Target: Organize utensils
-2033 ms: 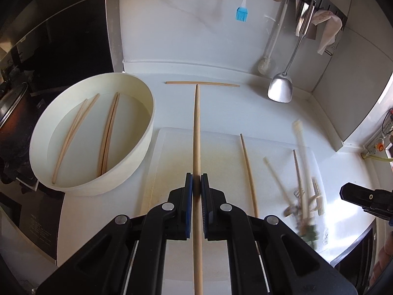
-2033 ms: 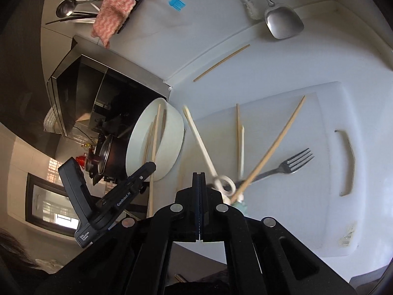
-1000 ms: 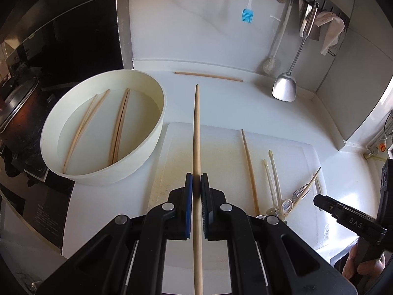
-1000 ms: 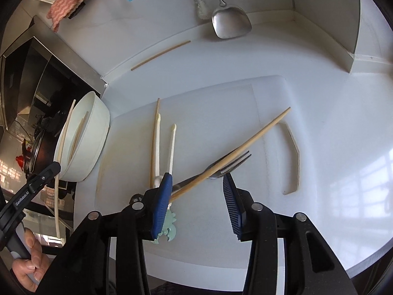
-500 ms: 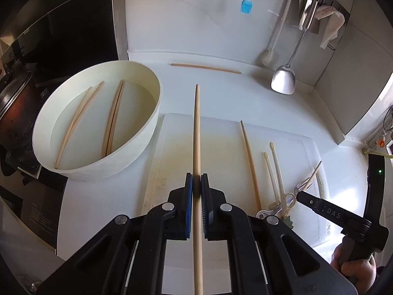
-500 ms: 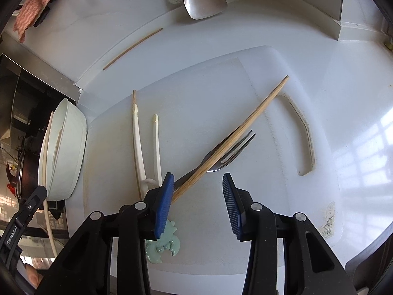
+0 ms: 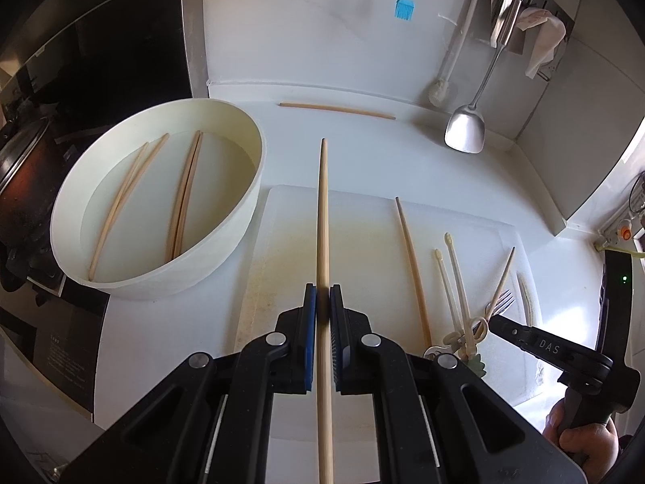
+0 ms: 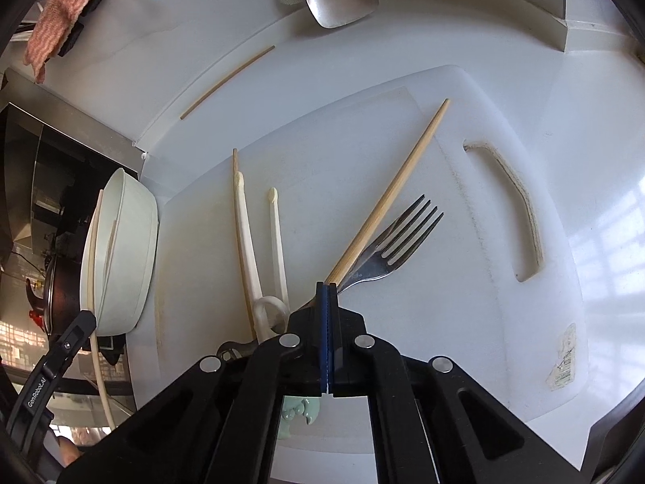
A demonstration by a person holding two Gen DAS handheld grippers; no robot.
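White glossy countertop [image 7: 363, 153], white wall panels [image 7: 302, 20] meeting at back right corner. Window light reflected on countertop's right edge.

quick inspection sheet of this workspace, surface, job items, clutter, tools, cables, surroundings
surface: white counter with a white cutting board on it, stained near its left edge
job's things: round tub holding four chopsticks; one chopstick by the back wall; on the board a loose chopstick, a fork and pale linked training chopsticks
clutter: worn sticker on the board corner
grippers: left tool shut on a long chopstick; right tool shut on a chopstick lying over the fork
cables: nothing seen
surroundings: spatula, brush, cloth hanging on the wall; dark pot at left
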